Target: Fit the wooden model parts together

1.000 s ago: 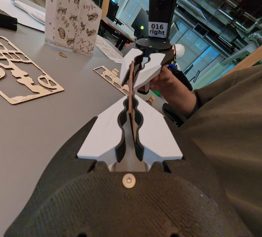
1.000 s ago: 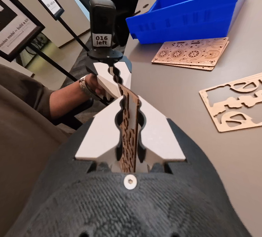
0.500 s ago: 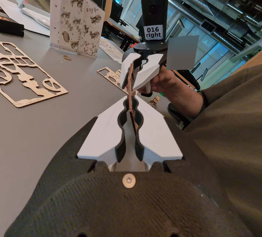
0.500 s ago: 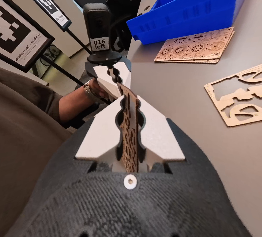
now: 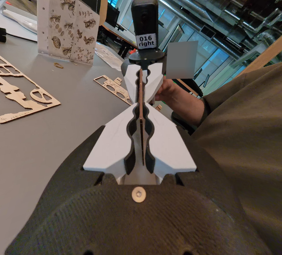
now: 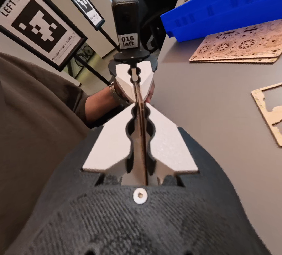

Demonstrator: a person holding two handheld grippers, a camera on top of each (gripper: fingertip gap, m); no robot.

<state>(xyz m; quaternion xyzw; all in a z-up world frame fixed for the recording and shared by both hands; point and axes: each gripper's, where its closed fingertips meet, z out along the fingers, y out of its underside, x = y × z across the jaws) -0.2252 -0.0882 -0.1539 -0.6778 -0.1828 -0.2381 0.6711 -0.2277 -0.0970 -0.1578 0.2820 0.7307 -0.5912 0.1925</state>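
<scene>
A thin laser-cut wooden sheet (image 5: 141,125) is held edge-on between both grippers above the grey table (image 5: 45,140). My left gripper (image 5: 140,107) is shut on one end of it. My right gripper (image 6: 140,104) is shut on the other end, and the sheet (image 6: 142,140) runs deep between its fingers. The two grippers face each other tip to tip, almost touching. The right gripper (image 5: 141,101) shows straight ahead in the left wrist view, and the left gripper (image 6: 137,99) straight ahead in the right wrist view. The sheet's faces are hidden.
A cut-out wooden frame (image 5: 30,102), a smaller punched sheet (image 5: 112,87), a rubber band (image 5: 58,65) and a standing printed instruction sheet (image 5: 67,23) are on the table. Blue bins (image 6: 228,11) and stacked wooden part sheets (image 6: 238,49) lie beyond. The person's brown sleeve (image 5: 236,125) is close by. My two grippers' fingertips are within a few centimetres of each other.
Both grippers have turned, so the sheet that showed part of its patterned face now shows edge-on. The grippers now line up head-on and their tips are closer together.
</scene>
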